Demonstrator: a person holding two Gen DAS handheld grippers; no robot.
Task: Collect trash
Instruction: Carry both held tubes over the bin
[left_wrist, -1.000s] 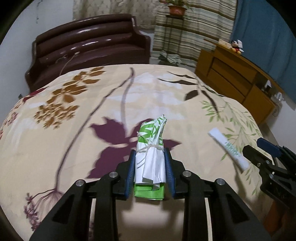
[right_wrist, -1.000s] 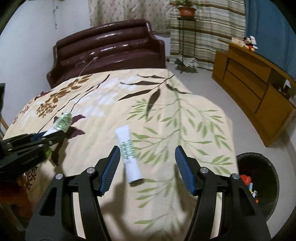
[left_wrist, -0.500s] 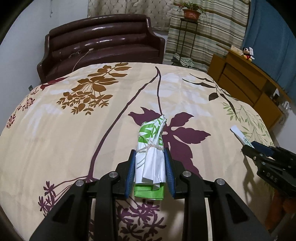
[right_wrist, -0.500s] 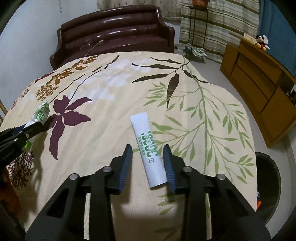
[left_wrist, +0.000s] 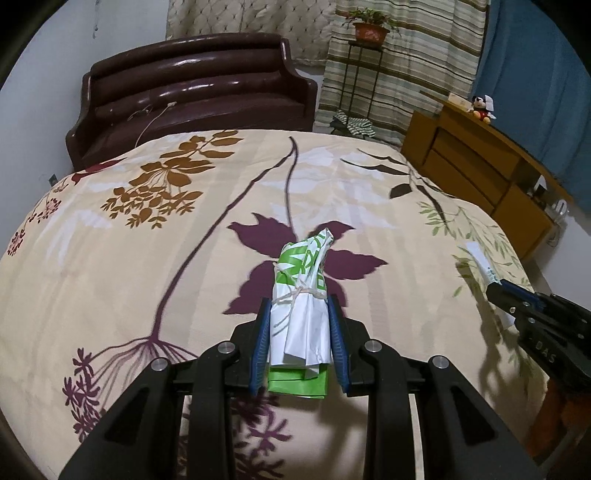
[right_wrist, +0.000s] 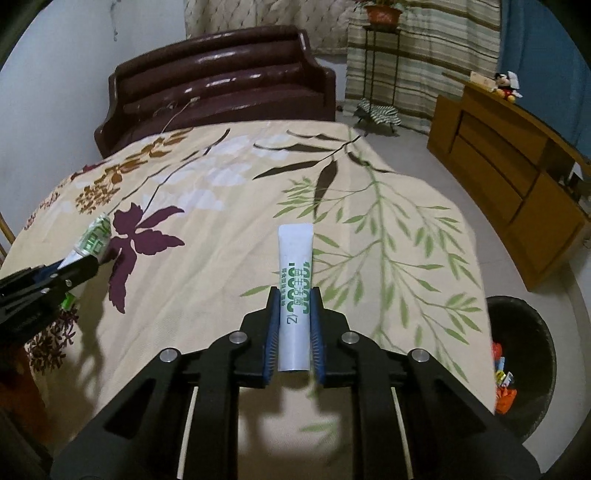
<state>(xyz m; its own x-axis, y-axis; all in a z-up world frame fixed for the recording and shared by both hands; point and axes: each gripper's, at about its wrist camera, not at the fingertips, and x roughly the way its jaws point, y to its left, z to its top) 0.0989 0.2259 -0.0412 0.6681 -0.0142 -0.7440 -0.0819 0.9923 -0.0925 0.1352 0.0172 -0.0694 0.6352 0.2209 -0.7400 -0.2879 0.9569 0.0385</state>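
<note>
Both hand-held grippers clamp trash over the floral bedspread.

The right hand-held gripper (right_wrist: 294, 321) pinches a white tube (right_wrist: 295, 291) between its blue pads; green print on the tube reads partly "Z\" beside characters I cannot make out, and its flat end points away. The left hand-held gripper (left_wrist: 300, 332) grips a white-and-green wrapper bundle (left_wrist: 301, 306) tied with string, its green lettering illegible. Beyond lies the bedspread (right_wrist: 229, 206); a dark trash bin (right_wrist: 524, 369) stands on the floor to the right.

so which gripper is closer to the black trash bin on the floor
Right. The right gripper, shut on the white tube, is beside the trash bin; the left gripper, holding the tied bag bundle, is across the bed.
</note>
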